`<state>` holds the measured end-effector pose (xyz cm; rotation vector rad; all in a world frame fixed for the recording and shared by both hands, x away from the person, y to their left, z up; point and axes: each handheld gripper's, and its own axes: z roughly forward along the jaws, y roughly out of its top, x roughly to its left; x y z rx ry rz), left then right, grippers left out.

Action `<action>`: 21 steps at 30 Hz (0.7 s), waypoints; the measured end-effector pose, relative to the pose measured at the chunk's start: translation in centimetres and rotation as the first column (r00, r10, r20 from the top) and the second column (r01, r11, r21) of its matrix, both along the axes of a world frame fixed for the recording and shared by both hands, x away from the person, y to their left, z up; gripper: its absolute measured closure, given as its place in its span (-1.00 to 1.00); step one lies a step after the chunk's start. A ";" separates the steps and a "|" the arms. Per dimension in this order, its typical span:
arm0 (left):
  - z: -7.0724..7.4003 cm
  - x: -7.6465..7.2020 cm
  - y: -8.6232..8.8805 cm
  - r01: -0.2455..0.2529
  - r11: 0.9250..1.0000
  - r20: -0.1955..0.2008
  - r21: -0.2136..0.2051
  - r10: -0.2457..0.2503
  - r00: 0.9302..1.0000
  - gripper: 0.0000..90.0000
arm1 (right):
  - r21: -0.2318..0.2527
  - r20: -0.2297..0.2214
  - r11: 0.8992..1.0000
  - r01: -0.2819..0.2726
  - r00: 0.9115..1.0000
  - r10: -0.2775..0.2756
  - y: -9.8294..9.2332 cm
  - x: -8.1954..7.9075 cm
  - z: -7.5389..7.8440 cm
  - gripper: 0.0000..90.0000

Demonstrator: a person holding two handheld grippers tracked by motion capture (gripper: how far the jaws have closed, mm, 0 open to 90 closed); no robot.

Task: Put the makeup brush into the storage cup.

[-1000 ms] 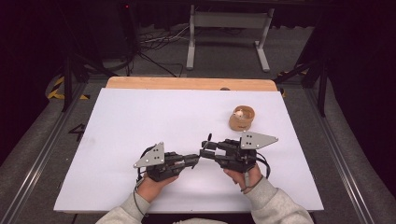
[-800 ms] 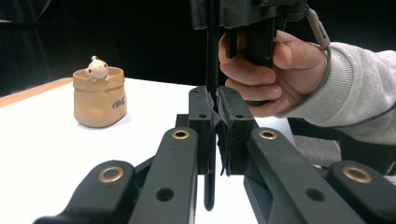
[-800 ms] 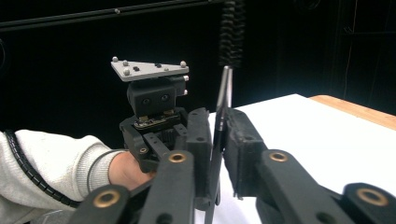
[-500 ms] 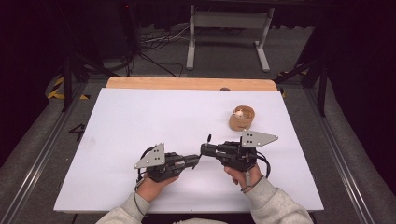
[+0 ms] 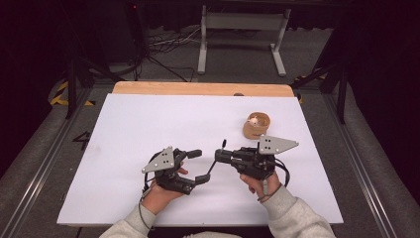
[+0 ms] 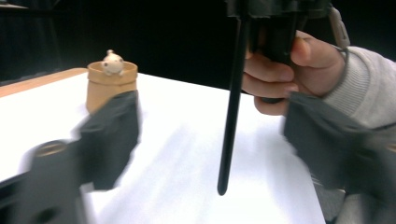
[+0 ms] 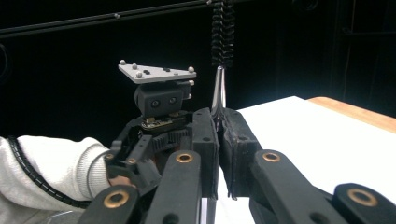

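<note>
Now right tongs (image 7: 218, 140) clenched on bottle brush (image 7: 222, 35) — left tongs (image 5: 196, 166) released, beside it on white table (image 5: 124, 129).

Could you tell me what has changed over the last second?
The left tongs seem to have opened wider, on either side of the thin brush. The right tongs remain shut on the brush. Both hands have barely shifted, and the cup has not moved.

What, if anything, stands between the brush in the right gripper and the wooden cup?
Nothing visible does. The right gripper is shut on the brush, and bare white table lies between it and the wooden cup.
</note>
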<state>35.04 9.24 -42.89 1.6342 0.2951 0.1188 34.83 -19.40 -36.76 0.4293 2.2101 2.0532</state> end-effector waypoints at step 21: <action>0.6 0.4 3.3 -0.143 0.988 -0.004 0.054 0.143 0.990 -0.84 | -0.003 0.071 0.987 0.158 0.985 -0.157 -2.8 2.2 3.5 0.89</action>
